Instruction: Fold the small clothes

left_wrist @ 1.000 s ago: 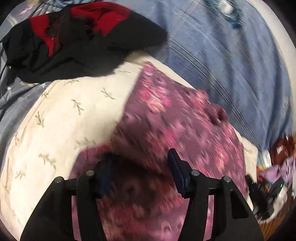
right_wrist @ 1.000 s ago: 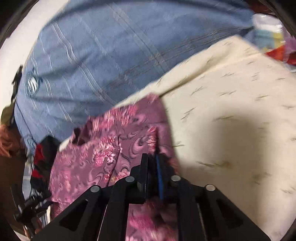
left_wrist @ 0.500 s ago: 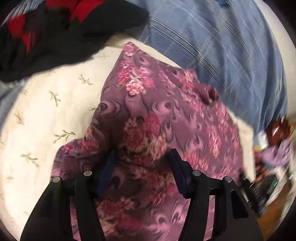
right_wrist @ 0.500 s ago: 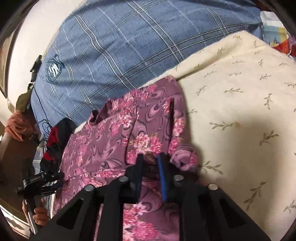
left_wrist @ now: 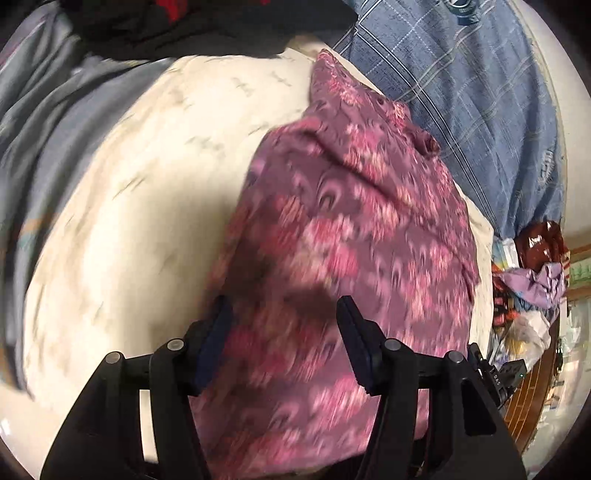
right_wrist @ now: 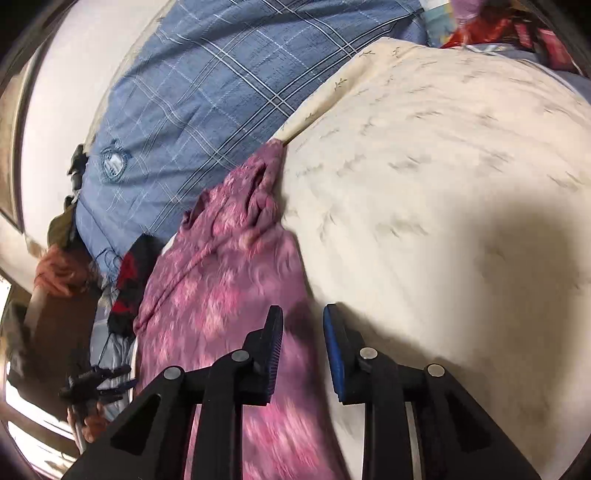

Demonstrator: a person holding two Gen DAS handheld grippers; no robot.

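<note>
Blurred purple floral garment [left_wrist: 354, 236] (lower edge cut off), left tool [left_wrist: 282, 314] parted, right tool [right_wrist: 303, 314] opening, empty

a home bedroom: plaid pillow [right_wrist: 207, 92], floral bedding [right_wrist: 443, 166].

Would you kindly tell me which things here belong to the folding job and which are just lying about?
For the job:
purple floral garment
cream leaf-print bedding beneath it

Lying about:
black and red garment
blue plaid fabric
clutter by the bed
</note>
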